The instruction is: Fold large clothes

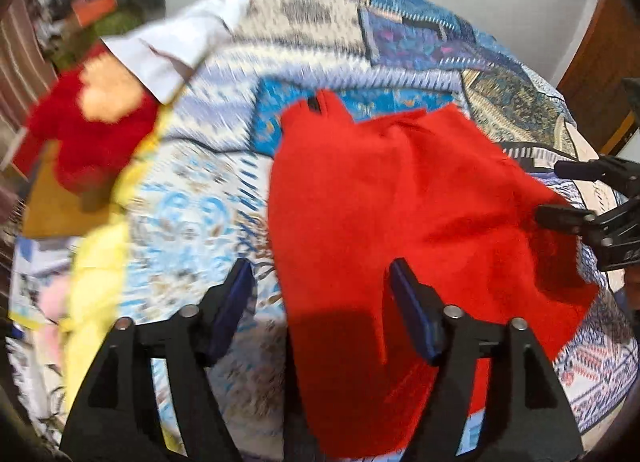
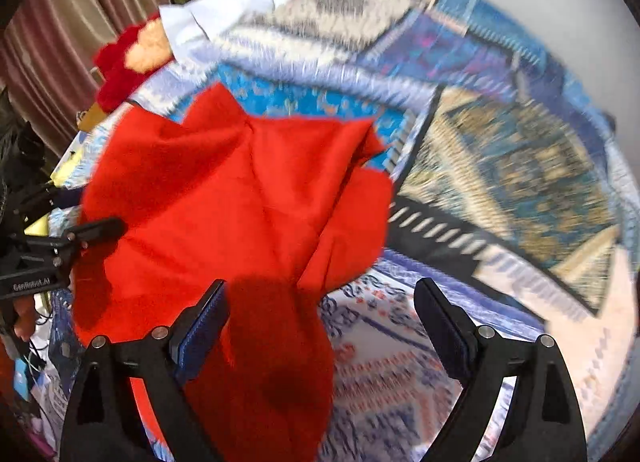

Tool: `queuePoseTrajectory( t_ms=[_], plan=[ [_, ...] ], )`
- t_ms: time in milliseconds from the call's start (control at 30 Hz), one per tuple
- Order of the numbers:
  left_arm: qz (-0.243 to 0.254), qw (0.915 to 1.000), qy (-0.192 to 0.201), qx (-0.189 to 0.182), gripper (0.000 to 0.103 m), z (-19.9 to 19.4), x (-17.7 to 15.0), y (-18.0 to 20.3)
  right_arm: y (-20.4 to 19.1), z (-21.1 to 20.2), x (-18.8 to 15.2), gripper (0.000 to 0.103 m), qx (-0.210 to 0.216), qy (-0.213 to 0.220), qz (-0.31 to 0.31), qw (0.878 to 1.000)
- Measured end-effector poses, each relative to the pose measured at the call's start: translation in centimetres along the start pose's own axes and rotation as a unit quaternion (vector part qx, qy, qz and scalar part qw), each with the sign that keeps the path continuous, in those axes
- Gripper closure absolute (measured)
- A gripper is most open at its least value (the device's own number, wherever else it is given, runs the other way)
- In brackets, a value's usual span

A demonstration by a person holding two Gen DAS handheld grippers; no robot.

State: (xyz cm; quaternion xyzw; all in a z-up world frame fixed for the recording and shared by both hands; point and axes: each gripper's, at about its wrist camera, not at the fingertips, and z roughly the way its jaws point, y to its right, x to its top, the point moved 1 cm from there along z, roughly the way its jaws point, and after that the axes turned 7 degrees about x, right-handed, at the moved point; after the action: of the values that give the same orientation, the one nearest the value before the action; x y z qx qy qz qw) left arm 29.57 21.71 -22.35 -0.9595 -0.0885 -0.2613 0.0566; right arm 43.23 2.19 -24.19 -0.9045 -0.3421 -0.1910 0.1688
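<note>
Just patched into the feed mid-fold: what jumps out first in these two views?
The bright red garment dominates both views, lying rumpled on the patterned blue quilt. Both tools hang over its near edge with jaws open, the left tool and the right tool, neither gripping cloth. At the far left corner sit a white shirt and a red plush toy.

My left gripper is a matte black plastic frame with two broad triangular arms, each with a triangular cut-out and a round silver pin at its top. Its fingers carry dark blue ribbed pads. My right gripper has the same build: black arms, silver pins, blue-faced fingers. From the right wrist camera I see small silver screws on the left unit's side and white lettering on its black body.
</note>
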Motion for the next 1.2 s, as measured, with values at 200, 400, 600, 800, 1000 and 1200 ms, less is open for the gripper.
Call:
queuePoseTrajectory(
  t_ms=[200, 400, 600, 800, 1000, 1200],
  plan=[
    [0.039, 0.9992, -0.011, -0.005, 0.005, -0.2, -3.7, 2.5, -2.6, 1.0, -2.5, 0.012, 0.039, -0.049, -0.009, 0.998],
    [0.053, 0.9949, -0.064, 0.057, 0.004, 2.3, -9.4, 1.2, -2.1, 2.0, -5.7, 0.012, 0.009, -0.099, -0.024, 0.995],
    [0.016, 0.9966, -0.054, 0.060, 0.005, -0.5, -9.7, -1.9, 0.5, 0.0, -7.0, 0.012, -0.017, -0.114, -0.030, 0.993],
    [-0.025, 0.9987, 0.015, 0.041, 0.005, -2.9, -4.1, -3.1, 1.5, -3.6, -4.9, 0.012, 0.010, -0.043, -0.002, 0.999],
    [-0.053, 0.9970, 0.030, 0.049, 0.005, 1.1, 2.8, -2.7, 0.0, -2.3, 2.1, 0.012, 0.054, 0.025, 0.027, 0.998],
    [-0.107, 0.9925, -0.004, 0.058, 0.003, 6.6, 5.3, -4.5, 1.5, 5.9, 5.4, 0.012, -0.010, -0.026, 0.050, 0.998]
  ],
)
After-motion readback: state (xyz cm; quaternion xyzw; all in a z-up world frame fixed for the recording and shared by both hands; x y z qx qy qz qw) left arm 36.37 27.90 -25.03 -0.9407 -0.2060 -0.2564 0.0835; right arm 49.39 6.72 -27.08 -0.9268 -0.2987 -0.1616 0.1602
